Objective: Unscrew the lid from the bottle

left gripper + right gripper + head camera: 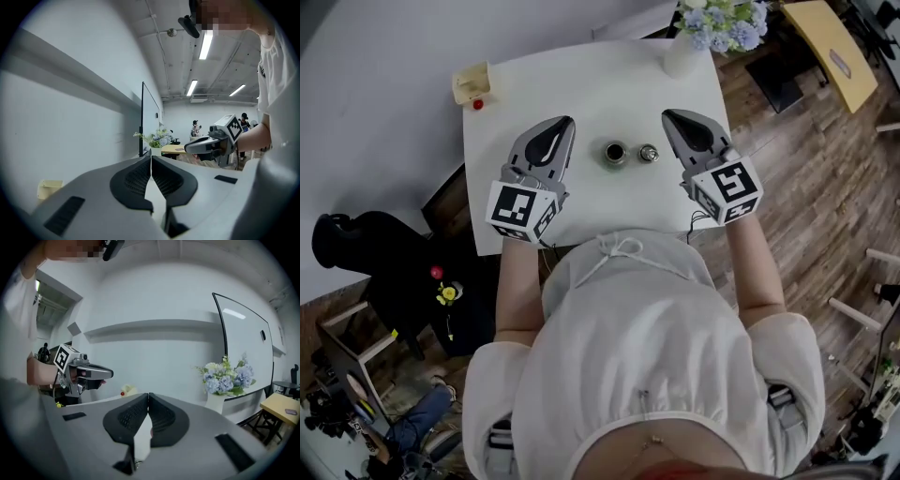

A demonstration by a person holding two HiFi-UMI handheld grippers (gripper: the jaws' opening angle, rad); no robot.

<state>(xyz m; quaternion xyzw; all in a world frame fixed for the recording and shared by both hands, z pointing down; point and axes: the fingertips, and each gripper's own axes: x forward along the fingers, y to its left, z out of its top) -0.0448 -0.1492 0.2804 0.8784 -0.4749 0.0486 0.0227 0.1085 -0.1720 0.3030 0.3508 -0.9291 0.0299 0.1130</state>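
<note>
The bottle [614, 153] stood open near the middle of the table [581, 84], with the lid [649, 153] just beside it on the right. The left gripper [565, 122] and right gripper [668, 114] hung on either side of the pair, clear of both, each with its jaws pressed together on nothing. Bare tabletop ran from the bottle to the far edge. A vase [682, 56] sat at the far right corner and a box [472, 82] at the far left corner.

Bottle [614, 153] and lid [648, 153] stand side by side mid-table, with open tabletop [581, 94] all around; a flower vase [682, 54] and a small box [471, 82] occupy the far corners.
</note>
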